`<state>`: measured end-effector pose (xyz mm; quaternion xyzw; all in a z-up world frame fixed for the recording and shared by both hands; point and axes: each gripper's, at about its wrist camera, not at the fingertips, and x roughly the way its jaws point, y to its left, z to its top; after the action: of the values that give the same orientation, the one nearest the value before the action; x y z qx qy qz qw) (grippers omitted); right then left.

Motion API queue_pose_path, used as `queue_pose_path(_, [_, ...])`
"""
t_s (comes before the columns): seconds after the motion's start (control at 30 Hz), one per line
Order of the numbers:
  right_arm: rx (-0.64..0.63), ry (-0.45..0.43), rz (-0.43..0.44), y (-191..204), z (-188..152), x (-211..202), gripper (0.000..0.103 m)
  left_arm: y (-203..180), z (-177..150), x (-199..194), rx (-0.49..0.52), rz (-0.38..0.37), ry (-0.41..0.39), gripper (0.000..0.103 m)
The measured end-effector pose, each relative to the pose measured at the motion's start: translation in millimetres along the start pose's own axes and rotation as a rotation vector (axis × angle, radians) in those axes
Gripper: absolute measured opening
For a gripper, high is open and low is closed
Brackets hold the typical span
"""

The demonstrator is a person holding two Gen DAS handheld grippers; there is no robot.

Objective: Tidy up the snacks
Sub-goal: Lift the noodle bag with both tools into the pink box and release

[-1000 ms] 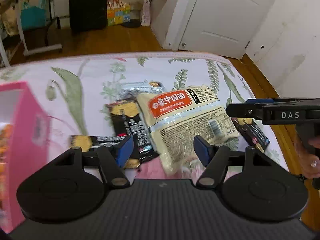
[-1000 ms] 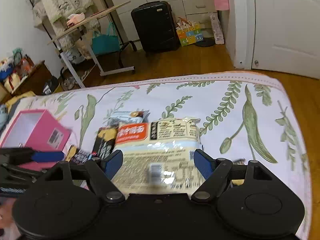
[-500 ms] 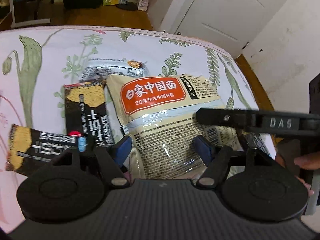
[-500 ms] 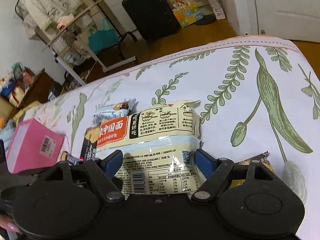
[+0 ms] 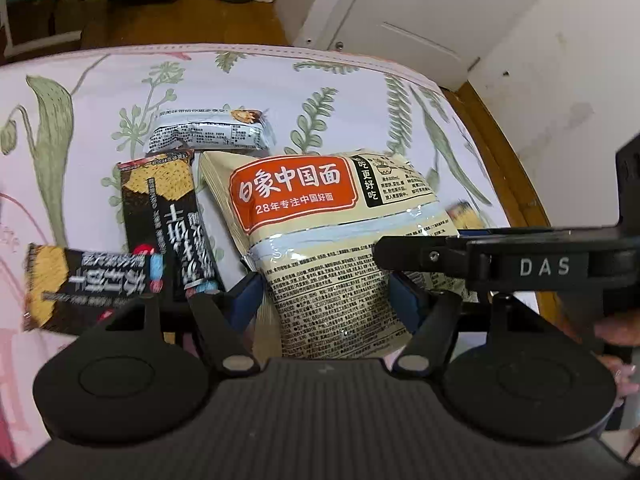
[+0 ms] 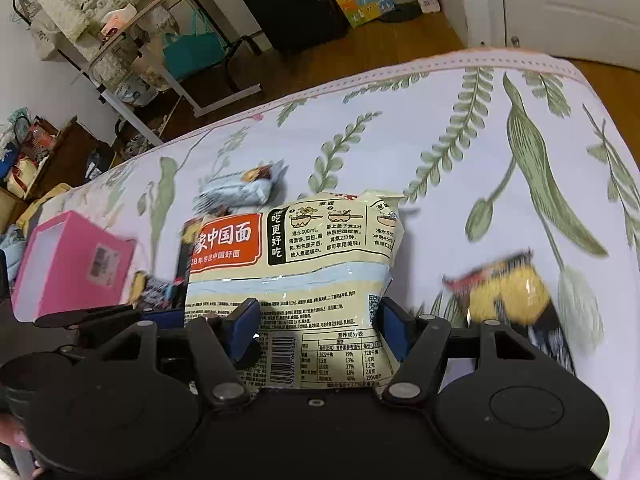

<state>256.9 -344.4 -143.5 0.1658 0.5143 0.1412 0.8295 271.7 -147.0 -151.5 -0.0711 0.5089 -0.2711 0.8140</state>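
A big cream noodle pack [image 5: 332,240] with an orange label lies on the leaf-print bedspread; it also shows in the right wrist view [image 6: 296,280]. My left gripper [image 5: 326,298] is open, its fingers astride the pack's near end. My right gripper [image 6: 318,320] is open, astride the same pack from the right; one of its fingers [image 5: 420,250] crosses the left wrist view. Two black-and-yellow snack bars [image 5: 168,212] [image 5: 92,284] lie left of the pack. A silver packet [image 5: 208,134] lies behind them. Another black-and-yellow packet [image 6: 516,300] lies right of the pack.
A pink box [image 6: 72,264] stands on the bed at the left. The bed's far edge [image 6: 400,74] drops to a wooden floor with a black suitcase [image 6: 288,0], a clothes rack [image 6: 120,40] and a white door [image 5: 432,12].
Both grippers have moved in closer over the noodle pack. The left view has swung right, away from the pink box. Both grippers stay open.
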Motion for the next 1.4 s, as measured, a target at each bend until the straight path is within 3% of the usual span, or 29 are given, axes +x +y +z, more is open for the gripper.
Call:
queue_pose_path(0.17, [-0.002,0.041,0.027,16,-21,-14,0.071,-3,-18,-28,0.032,0.009,0.041,0.068])
queue_pose_path(0.4, [-0.03,0.035,0.111,47,-56,-30,0.071,8,-51,-73,0.034,0.04,0.041,0.068])
queue_pose_path(0.6, [-0.074,0.065,0.113,75,-75,-46,0.073,7,-71,-105,0.031,0.056,0.064,0.067])
queue_pose_path(0.93, [-0.129,0.081,0.096,121,-93,-76,0.074,9,-99,-163,0.062,0.056,0.019,0.068])
queue_pose_path(1.17, [-0.199,0.121,0.168,170,-96,-85,0.074,34,-112,-218,0.078,0.094,-0.014,0.068])
queue_pose_path(1.3, [-0.26,0.123,0.22,207,-89,-85,0.067,59,-114,-251,0.081,0.134,-0.052,0.068])
queue_pose_path(1.4, [-0.291,0.109,0.227,235,-79,-78,0.059,80,-112,-276,0.078,0.165,-0.13,0.068])
